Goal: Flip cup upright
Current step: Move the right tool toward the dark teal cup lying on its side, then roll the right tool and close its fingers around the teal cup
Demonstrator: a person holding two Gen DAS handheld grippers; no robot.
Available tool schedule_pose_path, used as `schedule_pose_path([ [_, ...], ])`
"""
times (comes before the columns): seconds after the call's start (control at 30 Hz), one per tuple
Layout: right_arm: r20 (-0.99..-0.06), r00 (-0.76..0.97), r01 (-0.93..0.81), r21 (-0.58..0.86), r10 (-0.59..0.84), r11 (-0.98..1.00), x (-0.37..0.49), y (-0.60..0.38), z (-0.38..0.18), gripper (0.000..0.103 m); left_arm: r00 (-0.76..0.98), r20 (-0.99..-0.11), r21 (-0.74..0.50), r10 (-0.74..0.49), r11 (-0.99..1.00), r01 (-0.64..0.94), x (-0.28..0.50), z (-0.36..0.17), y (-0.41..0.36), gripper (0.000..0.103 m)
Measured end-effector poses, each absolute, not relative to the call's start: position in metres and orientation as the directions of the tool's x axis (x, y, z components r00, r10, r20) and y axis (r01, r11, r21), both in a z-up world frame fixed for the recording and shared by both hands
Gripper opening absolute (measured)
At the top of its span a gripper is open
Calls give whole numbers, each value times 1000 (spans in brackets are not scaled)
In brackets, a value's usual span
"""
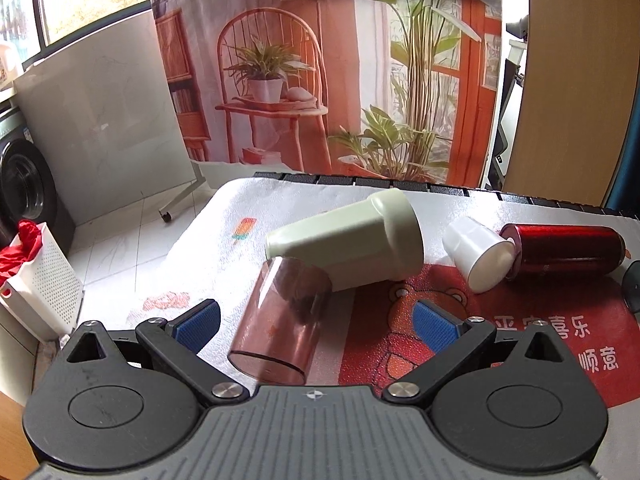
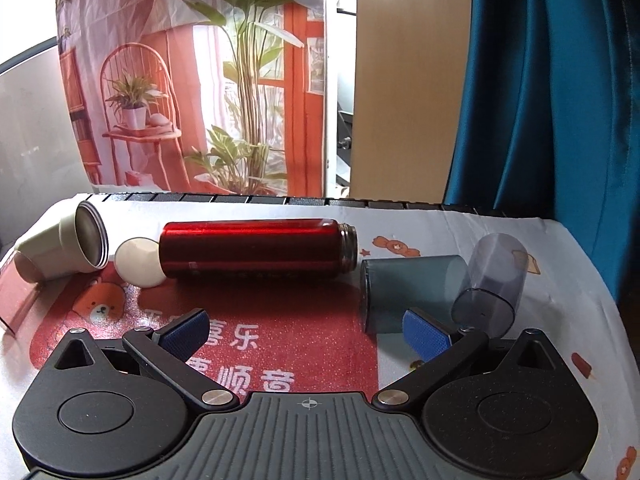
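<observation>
Pink cup (image 1: pixel 280 322) between gaping jaws

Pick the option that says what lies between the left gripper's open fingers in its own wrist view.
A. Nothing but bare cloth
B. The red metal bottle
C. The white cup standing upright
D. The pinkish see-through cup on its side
D: the left gripper is spread wide, and the pinkish see-through cup lies on its side between its blue pads, mouth toward the camera.

Six cups lie tipped over: pink clear (image 1: pixel 280 320), sage (image 1: pixel 352 240), white (image 1: pixel 478 254), red (image 2: pixel 256 248), grey (image 2: pixel 412 292), smoky clear (image 2: pixel 492 284).
</observation>
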State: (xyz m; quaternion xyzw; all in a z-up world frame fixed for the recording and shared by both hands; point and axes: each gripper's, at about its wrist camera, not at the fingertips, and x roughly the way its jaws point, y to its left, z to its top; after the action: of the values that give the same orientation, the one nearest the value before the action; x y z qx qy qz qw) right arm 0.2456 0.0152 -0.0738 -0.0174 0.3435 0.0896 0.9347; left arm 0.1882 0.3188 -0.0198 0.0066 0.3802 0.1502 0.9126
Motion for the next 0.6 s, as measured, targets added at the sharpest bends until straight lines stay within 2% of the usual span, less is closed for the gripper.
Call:
schedule_pose_path([
  [0.33, -597, 794, -190, -67, 113, 980, 270, -17, -85, 103, 642, -723, 93, 254, 957, -274, 186, -41, 302, 103],
  [0.6, -620, 783, -121, -75, 49, 990, 323, -39, -116, 103, 625, -737, 102, 259, 956, -276, 188, -49, 293, 103],
])
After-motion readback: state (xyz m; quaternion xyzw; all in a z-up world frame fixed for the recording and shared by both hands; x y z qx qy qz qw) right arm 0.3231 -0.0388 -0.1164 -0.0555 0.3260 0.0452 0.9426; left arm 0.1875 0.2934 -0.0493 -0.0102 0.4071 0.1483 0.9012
